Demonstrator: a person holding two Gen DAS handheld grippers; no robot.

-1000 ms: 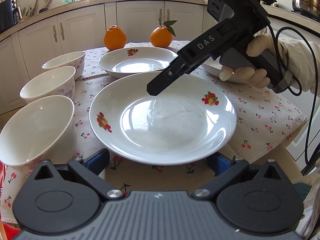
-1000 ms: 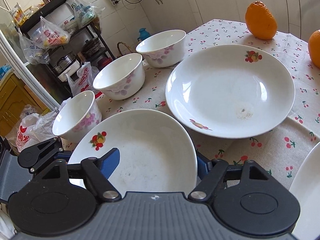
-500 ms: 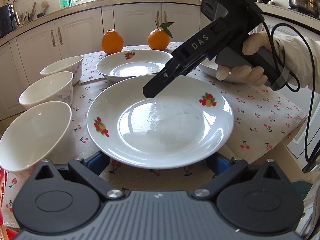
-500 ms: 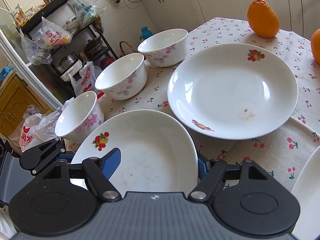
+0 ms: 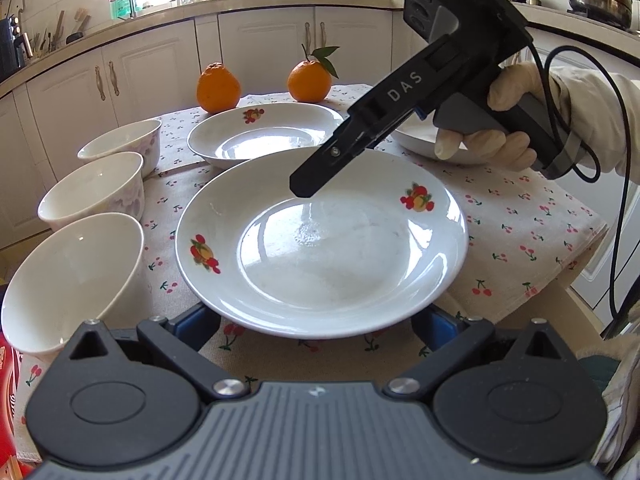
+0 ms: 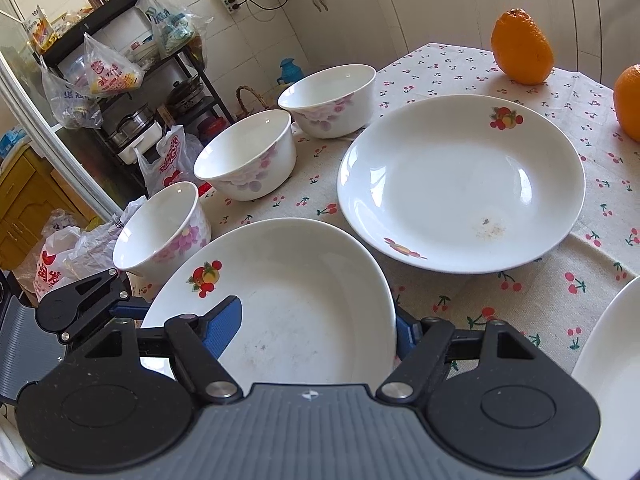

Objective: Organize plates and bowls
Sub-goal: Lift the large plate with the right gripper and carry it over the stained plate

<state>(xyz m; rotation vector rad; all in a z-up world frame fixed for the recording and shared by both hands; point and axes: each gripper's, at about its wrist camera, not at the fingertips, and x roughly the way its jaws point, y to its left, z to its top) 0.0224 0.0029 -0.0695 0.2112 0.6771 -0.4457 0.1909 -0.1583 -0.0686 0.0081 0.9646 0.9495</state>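
Note:
A white near plate with fruit prints (image 5: 320, 248) is in front of me; it also shows in the right wrist view (image 6: 288, 304). My right gripper (image 6: 318, 324) is open, one blue finger (image 6: 224, 320) over the plate's bowl, the other outside its rim. In the left wrist view its black finger (image 5: 316, 172) reaches over the plate's far rim. My left gripper (image 5: 316, 324) is open, blue fingers low on either side of the plate's near edge. A second plate (image 5: 266, 136) (image 6: 460, 184) lies behind. Three white bowls (image 5: 72, 276) (image 5: 94, 190) (image 5: 122, 148) line the left side.
Two oranges (image 5: 218, 88) (image 5: 310, 82) stand at the table's far end. A third plate (image 5: 424, 140) lies behind the right hand, and shows at the right edge of the right wrist view (image 6: 612, 380). The cherry-print cloth (image 5: 520, 216) covers the table. Cabinets (image 5: 140, 68) stand behind.
The near plate has risen and shifted slightly right in the left wrist view; the left camera pulled back a little. The right gripper keeps its place astride the plate's rim.

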